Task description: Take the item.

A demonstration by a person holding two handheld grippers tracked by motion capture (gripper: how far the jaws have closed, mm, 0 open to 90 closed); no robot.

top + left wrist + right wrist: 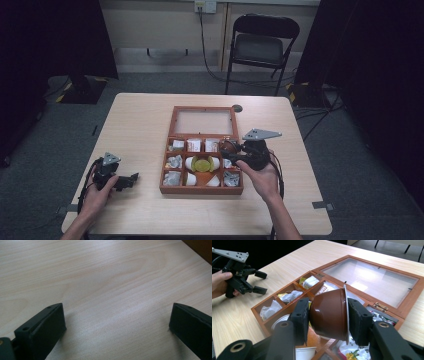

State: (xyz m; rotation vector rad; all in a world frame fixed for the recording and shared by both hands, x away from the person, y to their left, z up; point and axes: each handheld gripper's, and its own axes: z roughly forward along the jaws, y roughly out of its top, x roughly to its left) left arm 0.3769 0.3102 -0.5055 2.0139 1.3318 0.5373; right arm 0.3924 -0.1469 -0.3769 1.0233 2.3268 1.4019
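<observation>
The right tongs (pixel 328 315) are clamped on a brown coffee capsule (pixel 329 313), which is gripped across its base and its foil rim and held on its side, tilted, just above the wooden box (pixel 200 189). In the high view the capsule (pixel 229 146) is seen over the right-hand compartments of the box, clear of the contents beneath it. The left tongs (pixel 128 181) are rested on the counter (pixel 105 277) with the jaws wide apart and nothing between them — bare wood is all that lies in their gap.

The box is divided into small compartments in which wrapped sachets (pixel 290 296) and white cups (pixel 192 162) are kept, with a yellow-topped item (pixel 202 164) in the middle cell; its glass lid (pixel 372 280) is laid flat open behind.

The step in hand is judged to be the carrying of the capsule — whether out of the box or into a compartment cannot be told. If it is being stowed, a free cell must be chosen, the capsule turned upright and lowered between the dividers before the grip is released; the smooth, tapered shell could slip if the clamp is eased too soon.
</observation>
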